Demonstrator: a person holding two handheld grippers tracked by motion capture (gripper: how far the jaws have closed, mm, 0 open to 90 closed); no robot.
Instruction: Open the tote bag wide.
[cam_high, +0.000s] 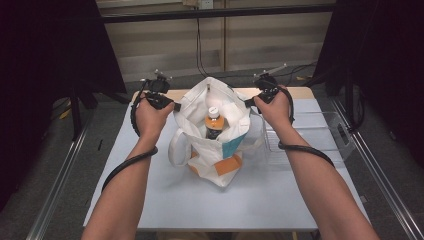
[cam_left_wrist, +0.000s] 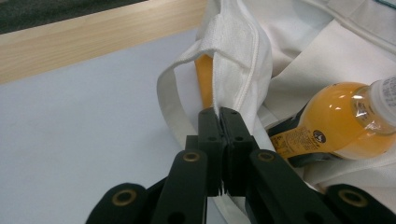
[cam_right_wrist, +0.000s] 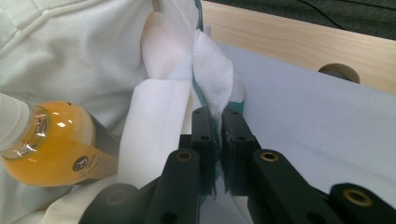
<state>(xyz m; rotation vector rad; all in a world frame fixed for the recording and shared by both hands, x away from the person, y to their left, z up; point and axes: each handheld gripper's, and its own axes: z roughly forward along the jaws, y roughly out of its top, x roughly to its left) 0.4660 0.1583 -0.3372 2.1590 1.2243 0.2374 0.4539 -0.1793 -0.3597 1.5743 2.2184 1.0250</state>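
Note:
A white tote bag (cam_high: 215, 150) with orange and teal patches stands open in the middle of the table (cam_high: 165, 200). Inside it sits a bottle of orange drink (cam_high: 213, 121) with a white cap, also seen as the bottle (cam_left_wrist: 336, 123) and the bottle (cam_right_wrist: 51, 144). My left gripper (cam_high: 172, 106) is shut on the bag's left rim (cam_left_wrist: 233, 60), pinching the white cloth between its jaws. My right gripper (cam_high: 250, 102) is shut on the bag's right rim (cam_right_wrist: 212, 74), where a teal edge runs. The two hands hold the mouth of the bag apart.
A clear plastic bin (cam_high: 305, 137) stands on the table right of the bag. A wooden strip (cam_left_wrist: 93, 39) edges the table's far side. Dark curtains hang at both sides, and metal rails (cam_high: 55, 190) run along the floor.

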